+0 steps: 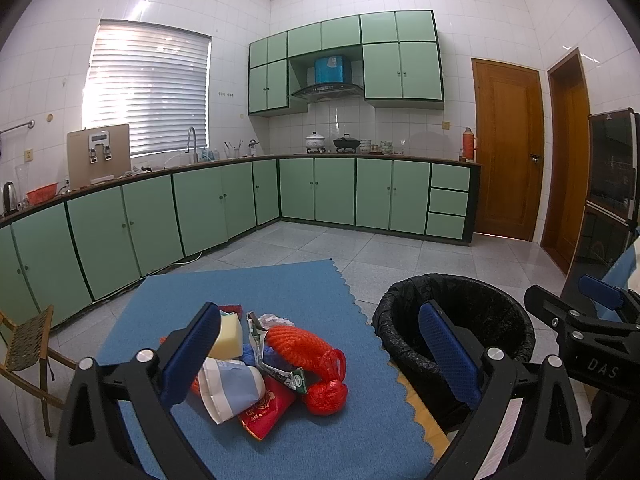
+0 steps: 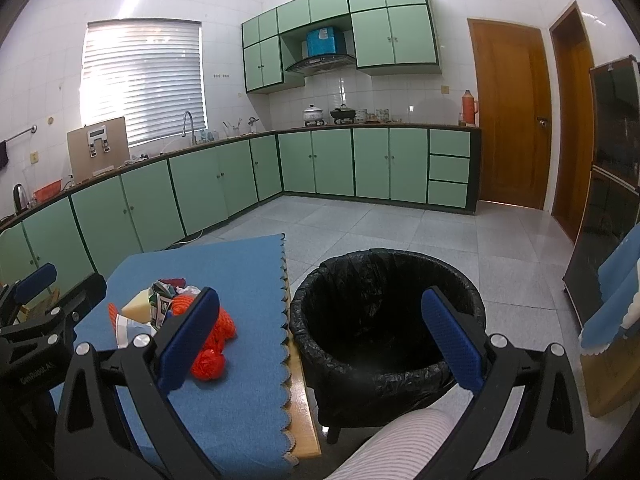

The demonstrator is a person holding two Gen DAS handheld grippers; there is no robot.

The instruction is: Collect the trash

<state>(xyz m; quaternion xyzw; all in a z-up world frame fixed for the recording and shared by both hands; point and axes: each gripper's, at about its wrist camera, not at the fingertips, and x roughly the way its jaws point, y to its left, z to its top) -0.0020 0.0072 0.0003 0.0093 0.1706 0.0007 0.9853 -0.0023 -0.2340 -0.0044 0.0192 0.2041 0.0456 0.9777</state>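
Green kitchen cupboards [image 1: 224, 200] run along the far wall, under a bright window with blinds [image 1: 148, 88]. Closer in, a pile of trash [image 1: 264, 364] sits on a blue mat [image 1: 248, 284] on the desk [image 2: 301, 380], near the mat's near right part. On top lies an orange net bag [image 1: 308, 356], long and thin. Its long side runs from far left to near right, and its knotted end points near. Beside it are a yellow sponge [image 1: 228, 336], a white and blue paper cup [image 1: 232, 388] on its side, a red packet [image 1: 266, 410] with gold writing too small to read, and a torn carton [image 1: 280, 368] with a small green label.

Just right of the desk stands a bin [image 2: 384, 320] with a black bag inside.

The left gripper [image 1: 316, 356] hangs over the pile, its jaws wide apart and holding nothing. The right gripper [image 2: 320, 336] has its jaws wide apart too, one over the mat and one over the bin.

The left camera shows the right gripper's side, with the letters "DAS". The right camera shows the left gripper's side, with "GenRobot.AI" in small letters. Only the right camera shows a striped sleeve [image 2: 400, 444] at the bottom and the bare wood edge of the desk.
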